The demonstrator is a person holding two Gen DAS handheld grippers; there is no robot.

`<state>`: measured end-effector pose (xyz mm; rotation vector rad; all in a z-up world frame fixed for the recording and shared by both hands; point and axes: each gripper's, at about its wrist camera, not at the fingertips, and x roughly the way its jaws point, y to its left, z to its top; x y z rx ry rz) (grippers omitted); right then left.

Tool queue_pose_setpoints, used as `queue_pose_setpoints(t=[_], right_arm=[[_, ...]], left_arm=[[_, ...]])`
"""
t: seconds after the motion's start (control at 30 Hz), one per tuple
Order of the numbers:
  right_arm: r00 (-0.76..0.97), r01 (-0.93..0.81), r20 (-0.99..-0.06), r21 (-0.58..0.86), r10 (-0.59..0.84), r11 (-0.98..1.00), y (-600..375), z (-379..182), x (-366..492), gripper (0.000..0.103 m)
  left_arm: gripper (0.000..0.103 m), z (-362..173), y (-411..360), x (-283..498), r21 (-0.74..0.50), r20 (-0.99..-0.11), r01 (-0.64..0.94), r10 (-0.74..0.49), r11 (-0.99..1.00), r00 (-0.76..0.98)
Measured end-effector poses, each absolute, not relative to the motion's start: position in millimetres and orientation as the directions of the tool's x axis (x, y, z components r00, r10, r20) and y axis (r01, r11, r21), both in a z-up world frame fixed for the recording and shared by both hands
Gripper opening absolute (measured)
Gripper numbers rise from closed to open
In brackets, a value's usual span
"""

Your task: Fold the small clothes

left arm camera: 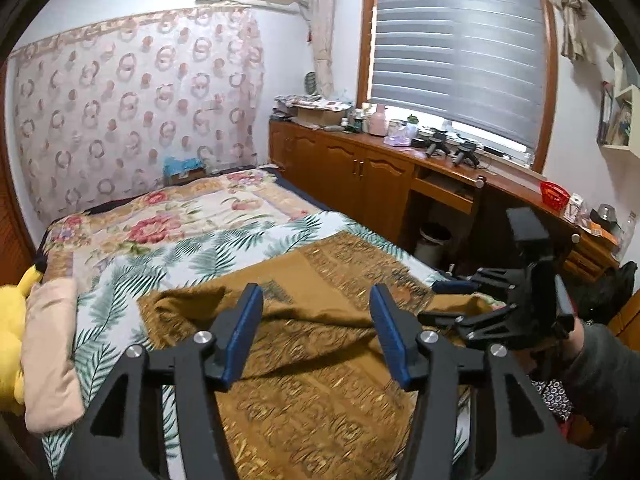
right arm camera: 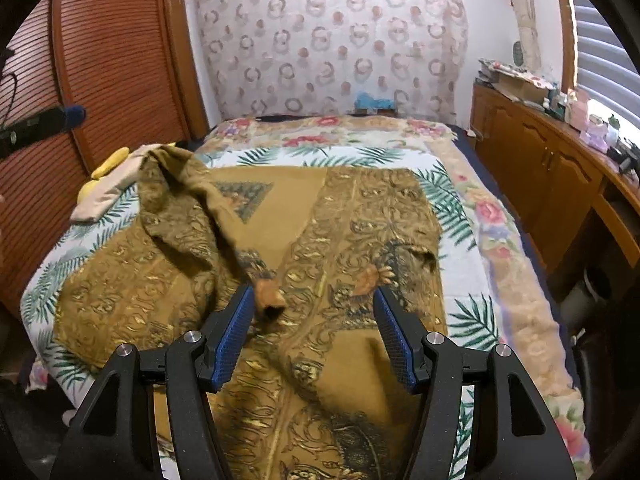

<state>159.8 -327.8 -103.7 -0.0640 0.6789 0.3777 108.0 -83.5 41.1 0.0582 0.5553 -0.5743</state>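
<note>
1. Left wrist view: looks forward and down along the left hand-held gripper (left arm camera: 316, 320), close above the brown garment (left arm camera: 320, 380), facing the window (left arm camera: 460, 52) and the cabinets.
2. Right wrist view: sits behind the right hand-held gripper (right arm camera: 314, 312), tilted down, facing the patterned curtain (right arm camera: 332, 40).
3. Shared: garment, bed (right arm camera: 472, 264), curtain.

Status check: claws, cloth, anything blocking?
Left claw open, empty. Right claw open, empty. Brown cloth on bed, one part folded over. Nothing blocking.
</note>
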Motion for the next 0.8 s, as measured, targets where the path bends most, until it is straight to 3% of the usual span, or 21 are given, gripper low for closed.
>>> queue_pose_setpoints(t=[0.3, 0.8], right_arm=[[0.649, -0.462, -0.663, 0.046, 0.373, 0.886, -287, -110, 178, 0.064], [0.550, -0.527, -0.755, 0.020, 0.358, 0.850, -254, -135, 206, 0.064]], left_arm=[[0.055, 5, -41, 106, -0.121, -0.552, 0.405, -0.401, 0.906, 0.731], [0.055, -26, -16, 106, -0.140, -0.581, 0.343, -0.358, 0.929, 0.732]])
